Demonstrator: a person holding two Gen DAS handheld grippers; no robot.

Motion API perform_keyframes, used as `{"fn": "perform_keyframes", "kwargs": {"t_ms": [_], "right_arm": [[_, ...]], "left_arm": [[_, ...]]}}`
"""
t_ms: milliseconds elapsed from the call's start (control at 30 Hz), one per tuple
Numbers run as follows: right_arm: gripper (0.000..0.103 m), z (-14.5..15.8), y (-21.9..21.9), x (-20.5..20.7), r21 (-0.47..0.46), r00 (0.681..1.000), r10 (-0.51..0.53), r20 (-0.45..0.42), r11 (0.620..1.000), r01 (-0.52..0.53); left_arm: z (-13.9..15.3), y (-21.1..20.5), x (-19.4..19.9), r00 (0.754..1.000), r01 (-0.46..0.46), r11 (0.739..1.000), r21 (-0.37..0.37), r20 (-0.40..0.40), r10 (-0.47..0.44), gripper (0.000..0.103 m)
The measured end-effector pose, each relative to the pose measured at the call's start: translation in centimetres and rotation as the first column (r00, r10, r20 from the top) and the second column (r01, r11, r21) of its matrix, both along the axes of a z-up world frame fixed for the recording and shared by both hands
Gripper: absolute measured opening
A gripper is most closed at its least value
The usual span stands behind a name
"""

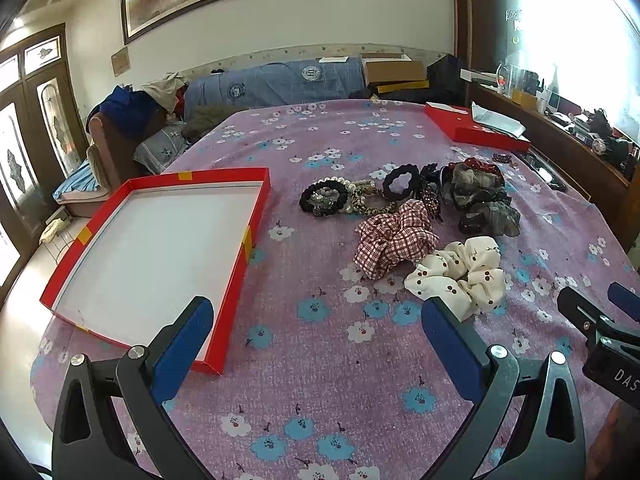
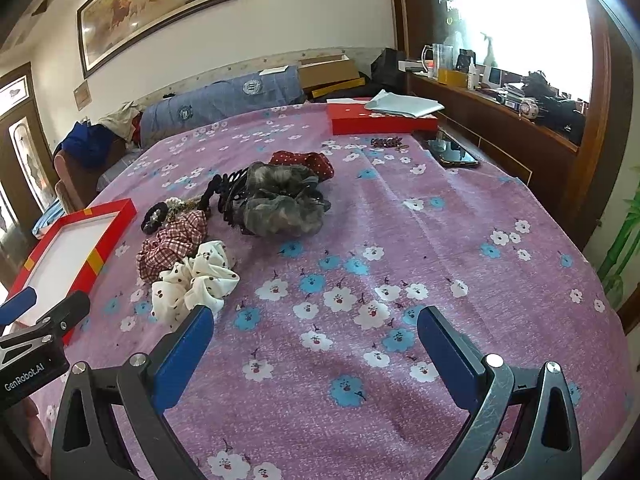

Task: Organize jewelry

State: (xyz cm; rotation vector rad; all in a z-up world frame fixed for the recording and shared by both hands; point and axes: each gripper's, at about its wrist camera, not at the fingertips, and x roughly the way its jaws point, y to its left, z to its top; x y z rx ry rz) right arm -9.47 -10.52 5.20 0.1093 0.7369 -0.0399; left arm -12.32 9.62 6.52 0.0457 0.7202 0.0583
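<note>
A pile of hair accessories lies mid-table on the purple flowered cloth [image 1: 320, 380]: a white cherry-print scrunchie [image 1: 460, 274] [image 2: 196, 280], a red plaid scrunchie [image 1: 394, 238] [image 2: 174, 242], a grey gauzy scrunchie [image 1: 482, 196] [image 2: 280, 200], black hair ties with pearls [image 1: 324, 198] and a black claw clip [image 2: 222, 196]. An empty red-rimmed box lid [image 1: 152, 256] [image 2: 68, 248] lies to the left. My left gripper [image 1: 316, 320] hovers open between lid and pile. My right gripper [image 2: 316, 332] hangs open over bare cloth, right of the white scrunchie; neither holds anything.
A closed red box [image 2: 380, 120] with white paper on it sits at the table's far side, a beaded clip [image 2: 386, 143] and a black phone [image 2: 454, 154] near it. A cluttered wooden sideboard [image 2: 500, 120] runs along the right. A sofa with bedding [image 1: 272, 84] stands behind.
</note>
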Motion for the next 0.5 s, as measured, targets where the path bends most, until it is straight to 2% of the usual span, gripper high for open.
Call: {"fn": "perform_keyframes", "kwargs": {"t_ms": [333,500], "right_arm": [[0.103,0.2,0.4,0.0,0.002,1.0,0.013,-0.002,1.0,-0.013],[0.103,0.6,1.0,0.4,0.009,0.998,0.059,-0.001,0.998,-0.059]], "left_arm": [[0.3,0.7,0.0,1.0,-0.011,1.0,-0.001,-0.005,0.011,0.103],[1.3,1.9,0.2,1.0,-0.016,1.0,0.018,0.005,0.016,0.103]]}}
